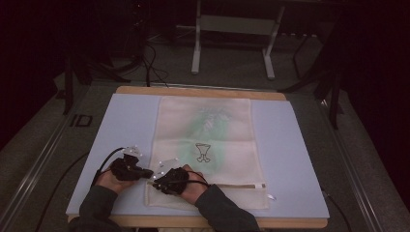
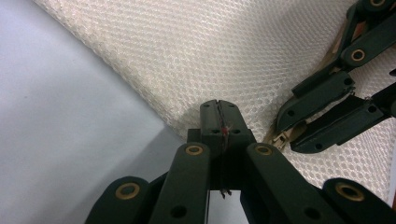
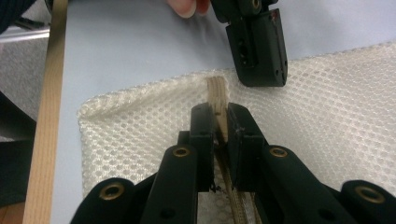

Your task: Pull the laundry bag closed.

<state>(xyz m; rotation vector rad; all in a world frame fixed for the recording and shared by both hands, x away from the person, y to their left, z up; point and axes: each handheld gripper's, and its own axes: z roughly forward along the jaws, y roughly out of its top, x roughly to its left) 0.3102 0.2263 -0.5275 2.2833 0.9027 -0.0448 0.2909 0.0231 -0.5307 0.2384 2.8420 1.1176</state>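
Mesh bag [image 1: 205, 145] flat, counter's near-left | left gripper [image 2: 219, 119] jaws clamp bag edge | right gripper [image 3: 218, 122] jaws pinch zipper tape end [image 3: 215, 91] | step: bracing zipper; next: steady pull along zipper.

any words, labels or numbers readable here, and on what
"ID", dark letters on the floor left of the table.
Mesh bag: a faint green print through the mesh near its top, too blurred to read.
Mesh bag: a small dark outlined emblem, a picture with no legible letters.
Nothing legible on the left gripper or right gripper.
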